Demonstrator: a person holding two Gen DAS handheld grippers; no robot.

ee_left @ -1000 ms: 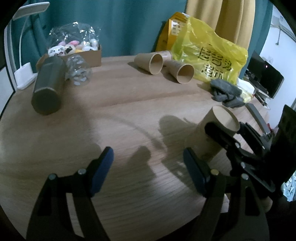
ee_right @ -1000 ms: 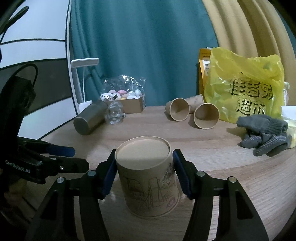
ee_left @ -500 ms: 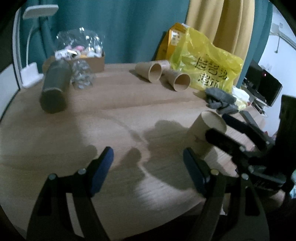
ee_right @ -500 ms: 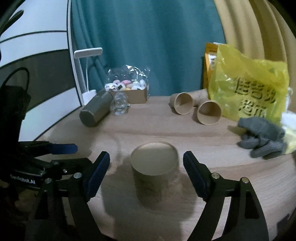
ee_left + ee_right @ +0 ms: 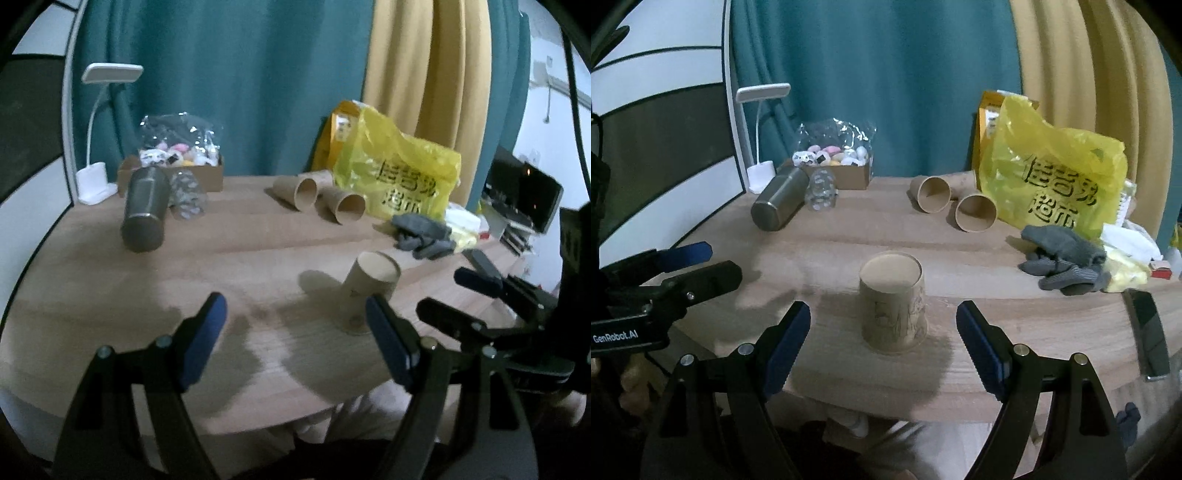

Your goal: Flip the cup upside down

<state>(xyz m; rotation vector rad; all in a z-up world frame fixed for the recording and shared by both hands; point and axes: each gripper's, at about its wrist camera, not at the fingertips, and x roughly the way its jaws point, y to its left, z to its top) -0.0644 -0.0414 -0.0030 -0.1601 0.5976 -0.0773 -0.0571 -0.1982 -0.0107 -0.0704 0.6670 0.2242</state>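
Note:
A brown paper cup with line drawings stands upside down near the front edge of the wooden table, its flat base up. It also shows in the left wrist view. My right gripper is open and empty, drawn back from the cup, which stands free in line with the gap between the fingers. My left gripper is open and empty, to the left of the cup. The right gripper also shows in the left wrist view.
Two paper cups lie on their sides at the back. A yellow bag, grey gloves, a steel flask, a box of toys, a lamp and a phone are also on the table.
My right gripper opened, let go of the upside-down cup and pulled back from it. My left gripper also drew back toward the table's front edge.

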